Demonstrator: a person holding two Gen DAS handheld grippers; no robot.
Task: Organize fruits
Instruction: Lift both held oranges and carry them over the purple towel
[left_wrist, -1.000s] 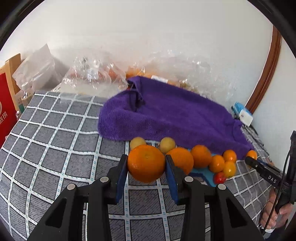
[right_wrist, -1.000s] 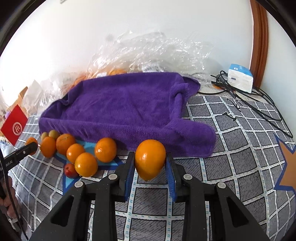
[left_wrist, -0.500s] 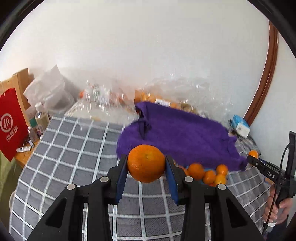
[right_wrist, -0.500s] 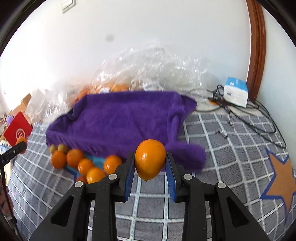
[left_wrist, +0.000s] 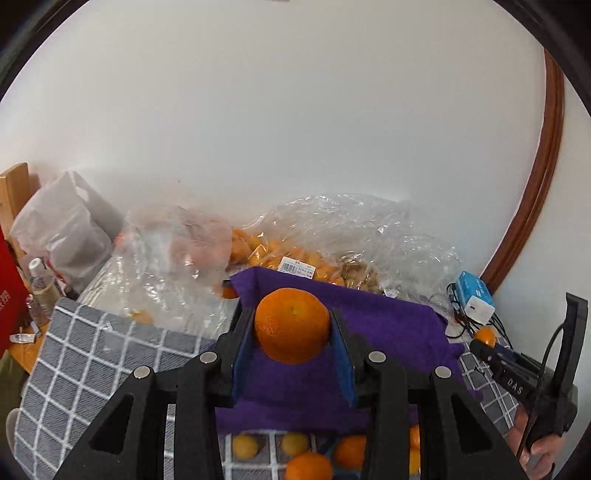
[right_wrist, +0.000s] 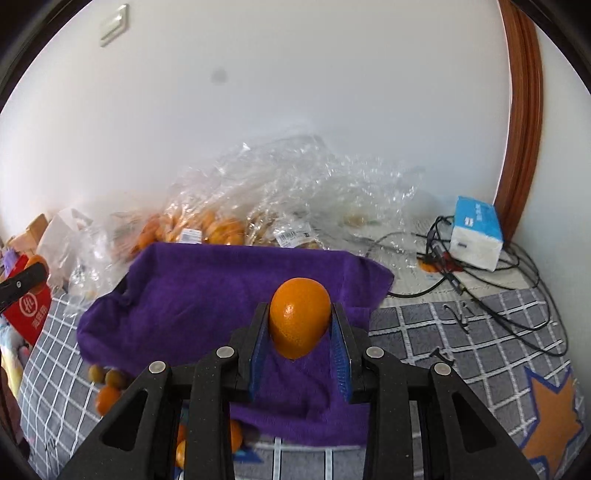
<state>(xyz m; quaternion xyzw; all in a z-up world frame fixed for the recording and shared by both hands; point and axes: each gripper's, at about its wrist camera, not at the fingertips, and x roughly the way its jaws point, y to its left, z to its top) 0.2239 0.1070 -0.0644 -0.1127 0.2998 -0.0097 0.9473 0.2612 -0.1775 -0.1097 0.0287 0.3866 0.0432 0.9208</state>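
Note:
My left gripper (left_wrist: 292, 332) is shut on a round orange (left_wrist: 291, 325), held in the air above the purple towel (left_wrist: 391, 325). My right gripper (right_wrist: 299, 325) is shut on a smooth oval orange (right_wrist: 300, 317), also raised over the purple towel (right_wrist: 192, 295). Several loose oranges and small yellow fruits (left_wrist: 308, 467) lie on the grey checked cloth in front of the towel, partly hidden by the fingers; more loose fruits (right_wrist: 107, 398) show at the left. The right gripper (left_wrist: 480, 341) with its orange appears at the right edge of the left wrist view, a hand under it.
Clear plastic bags of oranges (left_wrist: 280, 254) and crumpled plastic (right_wrist: 295, 192) sit behind the towel against the white wall. A blue-white box (right_wrist: 476, 236) with cables lies at the right. A red bag (right_wrist: 29, 314) and a grey bag (left_wrist: 62, 236) stand at the left.
Both grippers have risen and moved forward with their oranges, from above the checked cloth near the loose fruit to above the purple towel. The loose fruit now lies low in both views.

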